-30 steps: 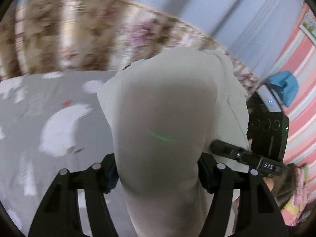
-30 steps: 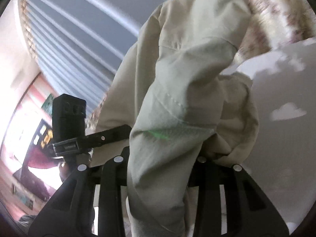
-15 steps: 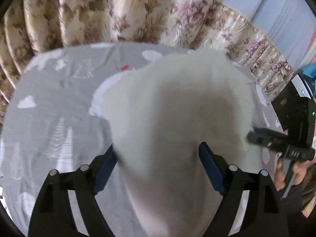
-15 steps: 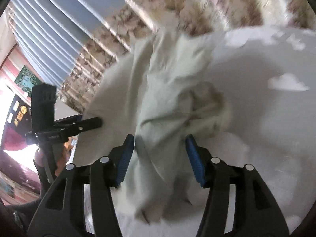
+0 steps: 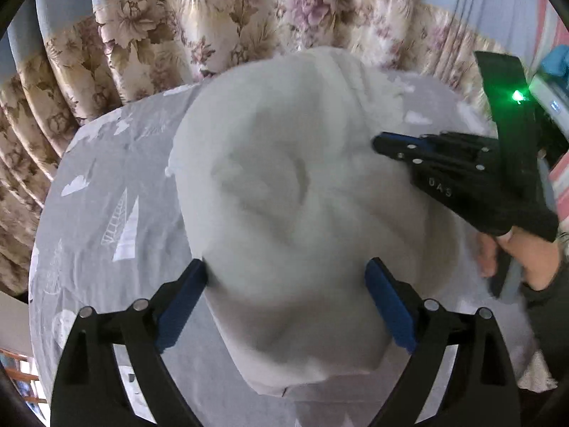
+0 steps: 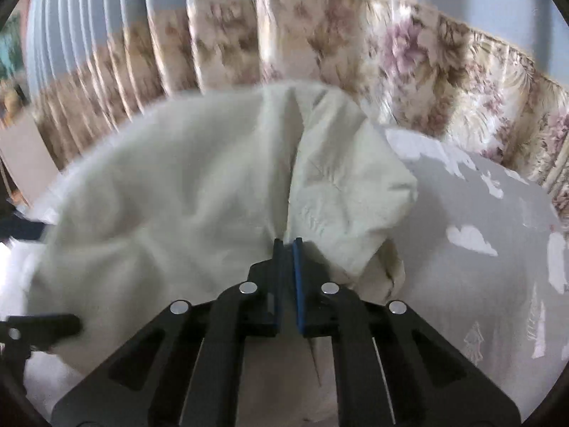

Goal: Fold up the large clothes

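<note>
A large cream-white garment (image 5: 302, 185) lies bunched on the grey printed bed sheet (image 5: 106, 185). My left gripper (image 5: 284, 295) is open, its blue pads wide apart, with a fold of the garment bulging between them. My right gripper (image 6: 288, 245) is shut on a fold of the garment (image 6: 199, 192), which spreads out ahead of it. The right gripper also shows in the left wrist view (image 5: 444, 163), at the garment's right side. The left gripper's fingertip shows at the lower left of the right wrist view (image 6: 39, 327).
The sheet (image 6: 490, 249) carries white cloud and tree prints. Floral curtains (image 5: 177, 35) hang close behind the bed and also show in the right wrist view (image 6: 409, 53). A device with a green light (image 5: 517, 96) stands at the right. A hand (image 5: 515, 259) holds the right gripper.
Both grippers have come down from holding the garment in the air to the bed. The left opened its jaws. The right opened, then shut on a fold.
</note>
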Demonstrator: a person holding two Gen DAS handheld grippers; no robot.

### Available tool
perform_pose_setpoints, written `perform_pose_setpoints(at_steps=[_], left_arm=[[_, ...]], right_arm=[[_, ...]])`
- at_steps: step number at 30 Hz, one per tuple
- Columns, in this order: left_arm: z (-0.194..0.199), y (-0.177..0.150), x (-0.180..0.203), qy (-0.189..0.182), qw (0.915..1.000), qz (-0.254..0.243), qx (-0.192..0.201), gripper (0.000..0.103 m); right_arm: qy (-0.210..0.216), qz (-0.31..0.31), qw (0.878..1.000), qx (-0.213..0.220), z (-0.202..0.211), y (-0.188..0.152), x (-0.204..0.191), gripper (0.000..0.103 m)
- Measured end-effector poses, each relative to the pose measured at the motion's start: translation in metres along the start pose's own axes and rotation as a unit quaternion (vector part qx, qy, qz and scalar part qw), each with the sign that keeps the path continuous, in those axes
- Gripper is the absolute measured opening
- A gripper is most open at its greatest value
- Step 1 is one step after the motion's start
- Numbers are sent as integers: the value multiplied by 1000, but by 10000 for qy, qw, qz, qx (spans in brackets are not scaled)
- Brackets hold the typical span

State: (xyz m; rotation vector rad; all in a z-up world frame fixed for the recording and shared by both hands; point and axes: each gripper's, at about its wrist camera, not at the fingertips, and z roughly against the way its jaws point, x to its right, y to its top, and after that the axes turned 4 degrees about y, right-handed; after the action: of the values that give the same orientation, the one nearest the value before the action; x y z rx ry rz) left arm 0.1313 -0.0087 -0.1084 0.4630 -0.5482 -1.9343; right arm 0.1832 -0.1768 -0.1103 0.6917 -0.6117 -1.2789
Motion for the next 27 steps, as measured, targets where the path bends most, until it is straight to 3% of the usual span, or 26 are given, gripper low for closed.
perform_pose_setpoints(at_steps=[4, 8, 10, 14, 16, 20, 23, 25, 27], left_arm=[[-26, -5, 9, 110, 9999, 9, -92, 102], [-34, 0, 7, 114, 9999, 17, -31, 102], [-30, -1, 12, 210, 9998, -48, 52, 102], [-15, 3, 4, 31, 10000, 22, 58, 101], [4, 8, -3, 113, 9997, -37, 233, 101], [32, 39, -35, 332, 9978, 28, 576, 102], [30, 71, -63, 567, 9955, 275, 702, 101], [16, 98, -79, 653, 9947, 484, 630, 101], [-7, 117, -88, 465, 9962, 616, 407, 101]], right_arm=[[-112, 36, 9999, -113, -1, -15, 15, 2], [-47, -33, 9999, -125, -13, -18, 26, 1], [58, -153, 9998, -131, -13, -16, 31, 1], [217, -333, 9990, -181, -6, -13, 35, 3], [482, -532, 9973, -125, 7, -10, 39, 3], [724, -587, 9955, 186, 36, 9, 36, 6], [765, -474, 9950, 436, 47, 35, 28, 6], [617, -354, 9962, 507, 44, 54, 24, 6], [554, -276, 9969, 481, 32, 73, 21, 6]])
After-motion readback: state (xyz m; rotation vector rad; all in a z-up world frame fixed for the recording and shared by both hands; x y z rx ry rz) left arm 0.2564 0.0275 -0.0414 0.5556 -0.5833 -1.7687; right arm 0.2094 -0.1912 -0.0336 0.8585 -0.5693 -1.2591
